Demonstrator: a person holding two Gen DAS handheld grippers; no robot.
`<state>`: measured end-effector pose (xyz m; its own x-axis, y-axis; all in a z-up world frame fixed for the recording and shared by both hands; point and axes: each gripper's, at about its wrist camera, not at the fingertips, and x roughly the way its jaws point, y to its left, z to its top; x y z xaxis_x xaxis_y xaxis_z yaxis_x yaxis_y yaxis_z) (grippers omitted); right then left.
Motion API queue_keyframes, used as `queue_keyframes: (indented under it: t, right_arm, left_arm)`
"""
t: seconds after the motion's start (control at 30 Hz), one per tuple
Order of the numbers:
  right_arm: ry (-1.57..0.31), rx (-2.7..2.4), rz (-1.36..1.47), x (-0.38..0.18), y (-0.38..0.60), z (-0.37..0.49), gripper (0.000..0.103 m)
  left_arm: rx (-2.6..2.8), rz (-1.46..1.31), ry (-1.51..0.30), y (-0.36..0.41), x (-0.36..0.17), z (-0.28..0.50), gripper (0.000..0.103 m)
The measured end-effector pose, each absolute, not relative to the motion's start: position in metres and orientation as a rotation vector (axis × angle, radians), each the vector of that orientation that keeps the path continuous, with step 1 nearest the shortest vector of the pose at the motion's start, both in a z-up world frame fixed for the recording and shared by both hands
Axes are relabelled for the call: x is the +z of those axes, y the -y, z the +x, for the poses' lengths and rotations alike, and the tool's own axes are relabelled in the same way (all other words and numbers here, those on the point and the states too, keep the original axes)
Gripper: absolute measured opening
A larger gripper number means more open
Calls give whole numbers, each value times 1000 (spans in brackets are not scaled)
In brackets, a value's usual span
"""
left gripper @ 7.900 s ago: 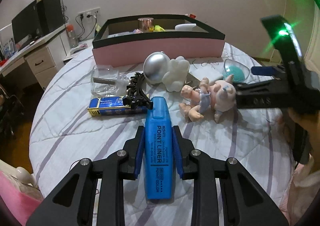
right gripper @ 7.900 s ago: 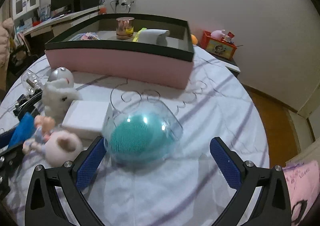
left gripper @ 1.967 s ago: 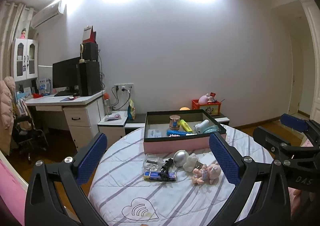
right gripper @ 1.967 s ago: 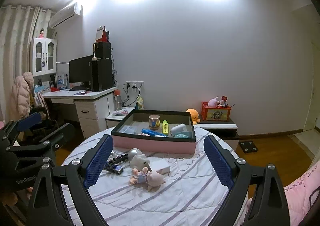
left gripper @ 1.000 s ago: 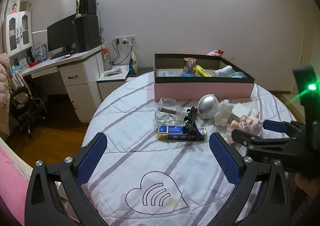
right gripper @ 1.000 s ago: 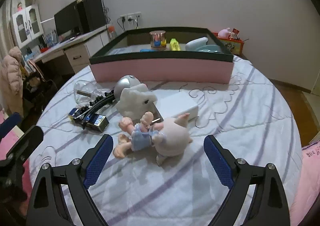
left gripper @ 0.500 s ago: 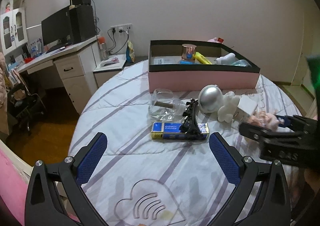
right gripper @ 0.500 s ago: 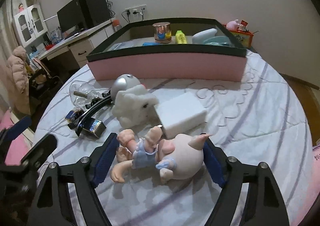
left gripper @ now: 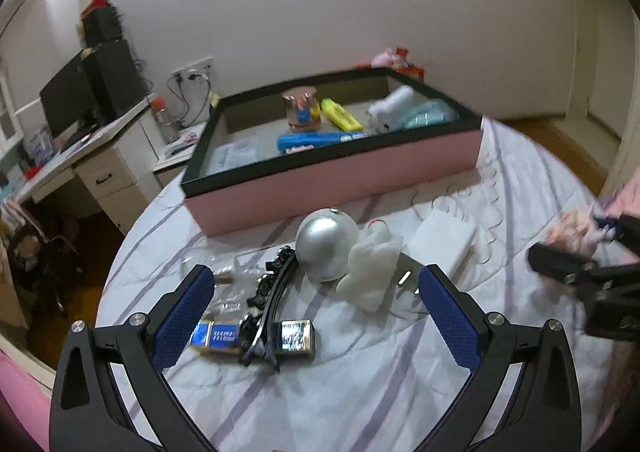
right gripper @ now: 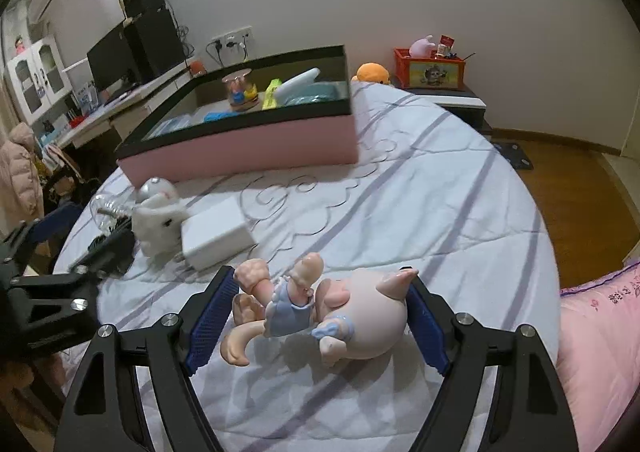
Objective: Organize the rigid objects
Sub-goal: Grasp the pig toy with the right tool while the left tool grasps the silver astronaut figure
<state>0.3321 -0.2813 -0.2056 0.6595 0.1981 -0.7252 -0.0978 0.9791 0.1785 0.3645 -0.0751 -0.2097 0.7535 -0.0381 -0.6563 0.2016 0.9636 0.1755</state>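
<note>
My right gripper [right gripper: 320, 280] is shut on a pink pig doll in blue clothes [right gripper: 360, 316], both blue pads pressing its sides just over the striped bedcover. The left wrist view shows that doll [left gripper: 576, 230] blurred at the right edge. My left gripper [left gripper: 313, 276] hangs open with nothing between its fingers, above a silver ball [left gripper: 326, 238], a white plush figure [left gripper: 370, 272], a black hair clip [left gripper: 268, 292] and a blue box [left gripper: 224, 336]. Behind them stands the pink box [left gripper: 340, 179] with a black rim; it holds a blue marker [left gripper: 312, 139], a yellow marker [left gripper: 340, 115] and a copper jar [left gripper: 300, 111].
A white flat block [left gripper: 444, 242] lies right of the plush figure, and a clear glass piece [left gripper: 224, 276] lies left of the clip. A desk with a monitor [left gripper: 80, 103] stands beyond the bed's left edge. A pink pillow [right gripper: 600, 332] is at the right.
My right gripper closed from wide open onto the pig doll and now holds it. My left gripper swung in lower and closer over the items in front of the pink box.
</note>
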Motion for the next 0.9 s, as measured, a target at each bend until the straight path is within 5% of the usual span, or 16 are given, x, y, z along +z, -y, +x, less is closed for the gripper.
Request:
queue_keyframes:
  t: [0.5,0.73,0.8,0.9]
  right_arm:
    - [-832,214,185,-213,295,355,81]
    - [-835,213,178,-215,293,358,81]
    - [-838,212,176,-214,293,359,81]
    - [-839,214,178,-215,293,359,81]
  left_arm:
    - [-162,291,-787,87,-227,417,102]
    - [-230,266,-831,93,-235,425,69]
    - [-211,258,-838,92,-234,427,76]
    - [-156,254,-817,89,-230,431,100]
